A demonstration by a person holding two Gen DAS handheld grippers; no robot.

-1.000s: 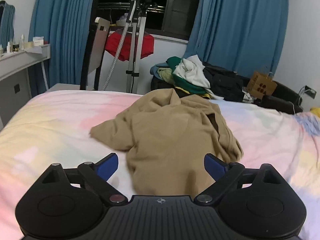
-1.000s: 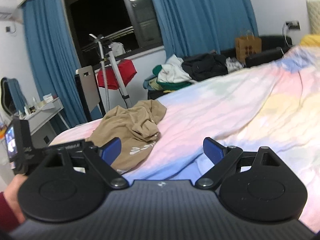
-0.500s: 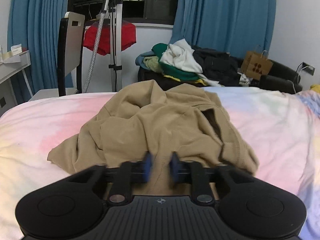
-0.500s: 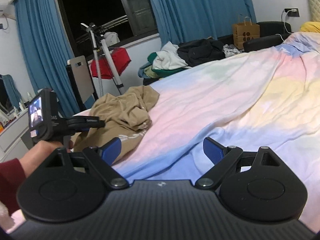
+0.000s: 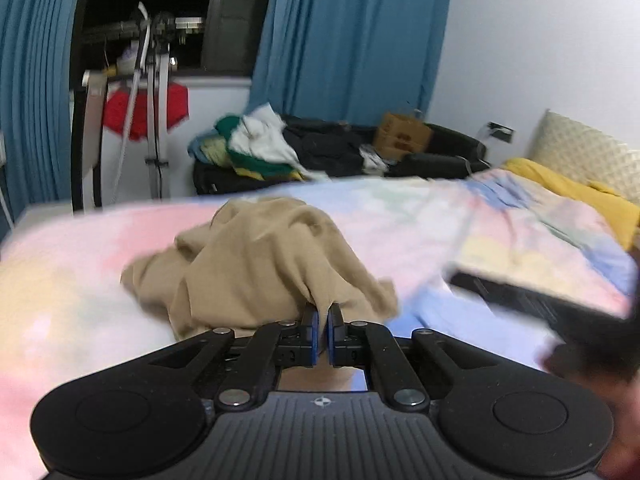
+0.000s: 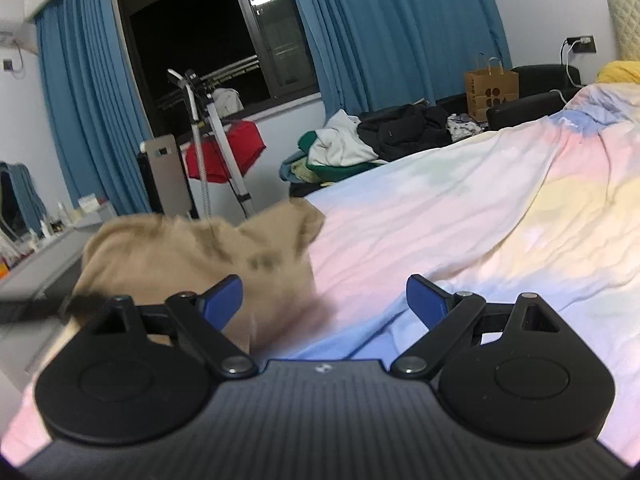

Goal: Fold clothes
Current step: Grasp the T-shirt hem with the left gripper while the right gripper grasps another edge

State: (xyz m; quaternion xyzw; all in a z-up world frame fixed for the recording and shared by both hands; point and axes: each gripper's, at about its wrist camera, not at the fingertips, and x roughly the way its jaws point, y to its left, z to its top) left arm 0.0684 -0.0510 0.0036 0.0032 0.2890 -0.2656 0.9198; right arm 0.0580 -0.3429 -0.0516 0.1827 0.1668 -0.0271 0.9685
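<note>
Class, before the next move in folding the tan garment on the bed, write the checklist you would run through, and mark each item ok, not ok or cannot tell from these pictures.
1. Left tool shut on the tan garment: ok, fabric is pinched between its fingers.
2. Right tool open and ready: ok, jaws wide apart, nothing between them.
3. Garment spread flat: not ok, it is bunched in a heap.
4. Free edge for the right tool to grab: cannot tell, the garment is blurred.
5. Bedsheet has room beside the garment: ok.
</note>
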